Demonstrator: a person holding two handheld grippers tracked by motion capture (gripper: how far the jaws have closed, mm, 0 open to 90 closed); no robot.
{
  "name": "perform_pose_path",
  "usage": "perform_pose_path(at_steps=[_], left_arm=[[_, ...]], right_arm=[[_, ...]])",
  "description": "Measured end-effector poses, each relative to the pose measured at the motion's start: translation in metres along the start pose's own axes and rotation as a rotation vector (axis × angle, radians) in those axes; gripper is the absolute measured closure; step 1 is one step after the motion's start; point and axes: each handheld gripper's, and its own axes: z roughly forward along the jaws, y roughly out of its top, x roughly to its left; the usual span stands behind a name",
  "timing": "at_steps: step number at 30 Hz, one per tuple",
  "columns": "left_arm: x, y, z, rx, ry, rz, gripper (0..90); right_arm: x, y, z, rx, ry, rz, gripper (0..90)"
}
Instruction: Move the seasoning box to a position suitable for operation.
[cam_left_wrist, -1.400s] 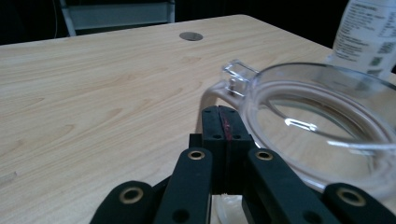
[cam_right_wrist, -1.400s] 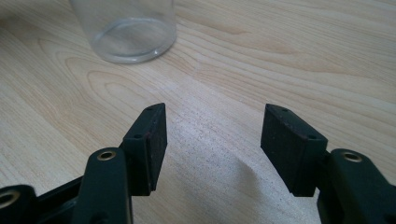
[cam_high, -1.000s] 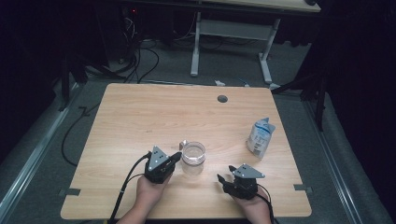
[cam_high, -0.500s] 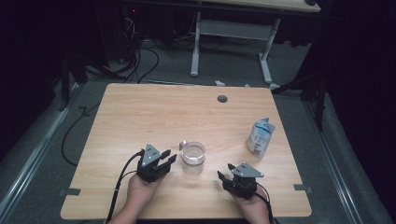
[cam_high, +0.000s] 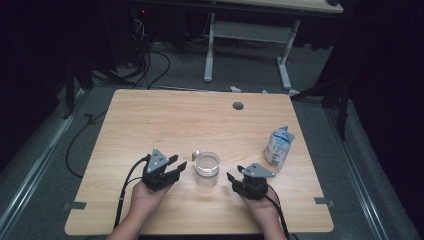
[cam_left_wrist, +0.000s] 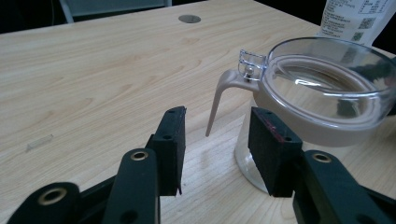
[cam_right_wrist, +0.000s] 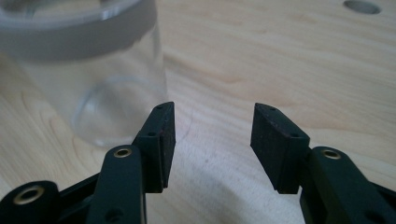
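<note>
On the wooden table (cam_high: 150, 125), a clear jar (cam_high: 207, 168) with a grey-rimmed transparent lid and a hinged clasp (cam_left_wrist: 219, 100) stands near the front edge, between the two grippers, and a white pouch (cam_high: 278, 147) stands well apart to its right. The left gripper (cam_high: 176, 167), whose jaws have just been opening, stands half-wide and empty beside the clasp. The right gripper (cam_high: 232, 178), whose jaws have just been narrowing, is also apart and holds nothing. The light jar could skid or tip if either black jaw nudges it off-centre.

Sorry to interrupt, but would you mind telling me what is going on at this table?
A person holds tongs in each hand on either side of a clear lidded jar. The left tongs have just been opening and the right tongs closing a little; nothing sits between either pair. A white pouch stands off to the right.
</note>
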Motion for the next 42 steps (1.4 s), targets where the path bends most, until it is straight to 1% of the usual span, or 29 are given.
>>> perform_pose_path(at_steps=[1,2,3,4,6,7,8,9,10,11,12,13,14,16,17,18,19,20,21,22,23,26,27,31,33,35,36,37,42], left_arm=[[0.000,0.000,0.000,0.000,0.000,0.000,56.2],[-0.001,0.004,0.001,-0.005,0.006,-0.010,56.3],[-0.001,0.004,0.001,-0.005,0.006,-0.010,56.5],[-0.003,0.008,0.003,-0.006,0.010,0.000,57.0],[-0.004,0.011,0.006,0.003,0.018,0.015,57.9],[-0.004,0.013,0.008,0.006,0.014,0.012,58.8],[-0.004,0.014,0.010,0.005,0.005,0.001,59.9],[-0.004,0.014,0.010,0.005,0.005,0.001,63.2],[-0.003,0.017,0.011,-0.001,-0.004,-0.009,63.2],[-0.003,0.020,0.012,-0.008,-0.025,-0.006,66.0],[-0.004,0.022,0.013,-0.010,-0.018,0.015,66.2],[-0.005,0.024,0.014,-0.013,-0.027,0.031,66.3],[-0.006,0.026,0.015,-0.018,-0.030,0.039,67.1],[-0.006,0.029,0.016,-0.024,-0.038,0.040,69.9],[-0.006,0.031,0.018,-0.028,-0.047,0.035,70.2],[-0.006,0.031,0.018,-0.028,-0.047,0.035,70.2],[-0.005,0.032,0.020,-0.043,-0.049,0.020,70.8],[-0.005,0.032,0.020,-0.043,-0.049,0.020,72.4],[-0.004,0.034,0.022,-0.048,-0.044,0.009,73.4],[-0.004,0.034,0.022,-0.048,-0.044,0.009,74.0],[-0.003,0.036,0.025,-0.040,-0.056,-0.006,75.4],[-0.003,0.038,0.028,-0.032,-0.066,-0.015,79.9],[-0.005,0.039,0.029,-0.039,-0.060,0.001,82.2],[-0.009,0.043,0.032,-0.047,-0.052,0.031,89.9],[-0.010,0.043,0.032,-0.045,-0.051,0.035,90.0],[-0.012,0.042,0.036,-0.040,-0.040,0.055,90.0],[-0.012,0.042,0.036,-0.040,-0.040,0.055,90.0],[-0.013,0.041,0.038,-0.037,-0.032,0.063,90.0],[-0.014,0.039,0.040,-0.046,-0.025,0.067,90.0]], right_arm=[[0.000,0.000,0.000,0.000,0.000,0.000,50.4],[-0.002,-0.001,-0.002,-0.022,0.010,0.020,54.5],[-0.002,-0.001,-0.002,-0.022,0.010,0.020,54.5],[-0.004,-0.001,-0.003,-0.025,0.035,0.040,57.4],[-0.002,-0.001,-0.002,-0.024,0.032,0.023,57.7],[-0.001,-0.001,-0.002,-0.022,0.028,0.014,58.8],[0.001,-0.002,-0.002,-0.018,0.028,0.007,59.0],[0.001,-0.002,-0.002,-0.018,0.028,0.007,59.0],[0.001,-0.002,-0.002,-0.018,0.035,0.001,59.7],[0.003,-0.003,-0.003,-0.019,0.048,-0.003,58.1],[0.004,-0.003,-0.003,-0.016,0.051,-0.005,57.4],[0.004,-0.003,-0.003,-0.016,0.054,-0.004,56.9],[0.005,-0.003,-0.002,-0.015,0.056,-0.005,56.7],[0.005,-0.003,-0.002,-0.018,0.059,-0.002,56.3],[0.006,-0.002,-0.002,-0.019,0.060,-0.003,56.3],[0.006,-0.002,-0.002,-0.021,0.060,-0.007,56.3],[0.006,-0.002,-0.002,-0.020,0.057,-0.010,56.0],[0.006,-0.002,-0.002,-0.020,0.058,-0.011,56.0],[0.007,-0.002,-0.002,-0.024,0.057,-0.012,55.7],[0.007,-0.002,-0.002,-0.024,0.057,-0.012,55.7],[0.006,-0.002,-0.002,-0.023,0.055,-0.010,55.2],[0.006,-0.002,-0.002,-0.021,0.055,-0.010,54.9],[0.006,-0.001,-0.002,-0.023,0.057,-0.010,55.1],[0.006,0.001,-0.002,-0.025,0.059,-0.015,56.2],[0.006,0.001,-0.002,-0.030,0.058,-0.016,56.9],[0.008,0.002,-0.003,-0.034,0.057,-0.016,58.3],[0.008,0.002,-0.003,-0.034,0.057,-0.016,58.3],[0.008,0.003,-0.004,-0.038,0.057,-0.016,58.8],[0.009,0.005,-0.005,-0.052,0.054,-0.014,60.9]])
